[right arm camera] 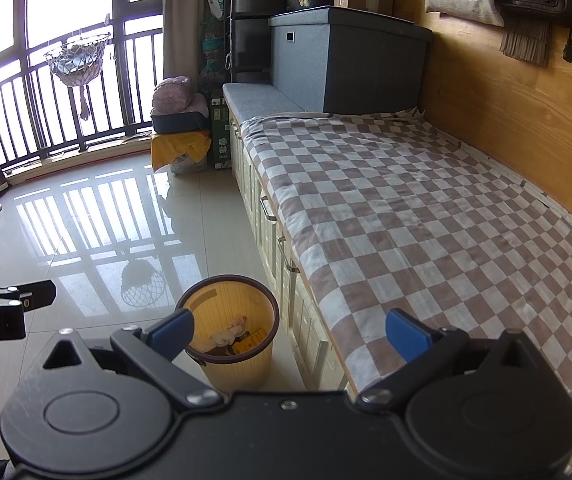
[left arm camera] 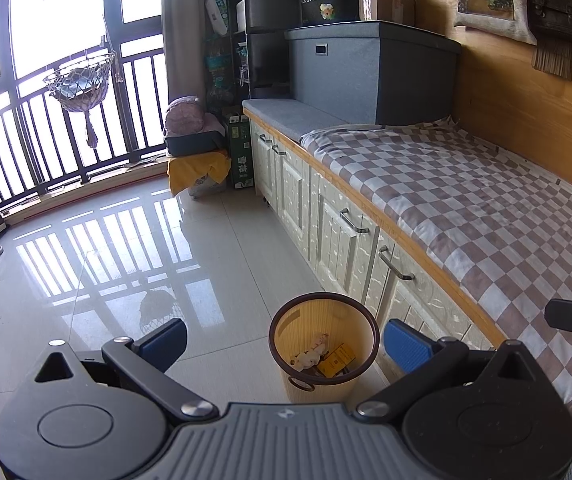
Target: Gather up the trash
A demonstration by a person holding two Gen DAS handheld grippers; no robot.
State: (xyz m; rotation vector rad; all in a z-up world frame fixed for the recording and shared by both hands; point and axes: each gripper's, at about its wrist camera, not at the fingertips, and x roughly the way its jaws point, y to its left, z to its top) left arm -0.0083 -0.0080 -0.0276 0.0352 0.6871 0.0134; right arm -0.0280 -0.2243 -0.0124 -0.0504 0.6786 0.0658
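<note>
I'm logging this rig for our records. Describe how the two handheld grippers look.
Both match: the left gripper and right gripper have black linkage arms on round black housings with silver pivot screws, and blue pads on the jaws. The left one's body is ribbed grey; the right's is plain black. White "Robot.AI" lettering marks the left gripper's side in the right wrist view.
</note>
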